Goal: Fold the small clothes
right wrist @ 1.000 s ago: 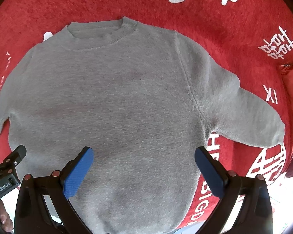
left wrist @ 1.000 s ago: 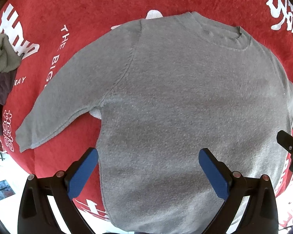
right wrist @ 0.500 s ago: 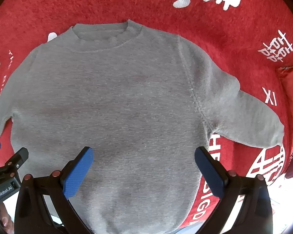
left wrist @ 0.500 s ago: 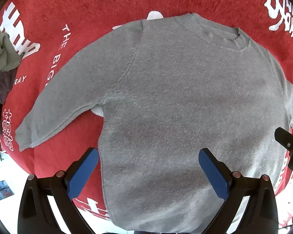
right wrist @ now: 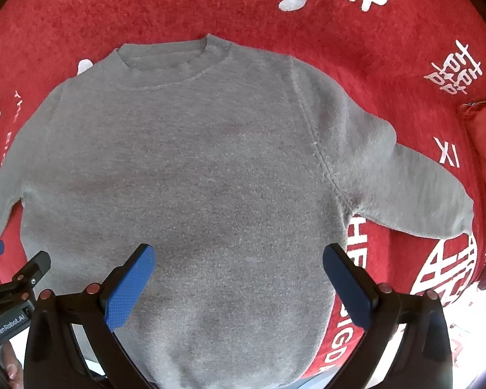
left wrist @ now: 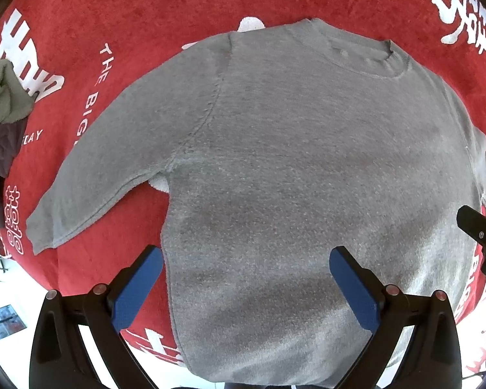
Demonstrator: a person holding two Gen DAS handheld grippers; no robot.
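Hovering: left gripper (left wrist: 246,287) and right gripper (right wrist: 238,283) both hang above the lower half of the grey sweater (left wrist: 307,175), not touching it.
Jaws: released on both sides, spread wide, with nothing between them.
Change: very small; over the last second the sweater sits slightly lower and larger in both wrist views, so the two grippers have crept a little forward over it.
Sweater: lies flat and face up on the red cloth (left wrist: 145,9), collar (right wrist: 175,64) at the far side, hem next to the grippers.
Sleeves: left sleeve (left wrist: 113,162) and right sleeve (right wrist: 405,181) are both spread outward, not folded.
Side pile: other clothes (left wrist: 0,123) wait at the left edge, apart from the sweater.
Meaning: I judge the spreading is finished and no fold is made yet; the first grasp, probably at a sleeve or the hem, comes next.
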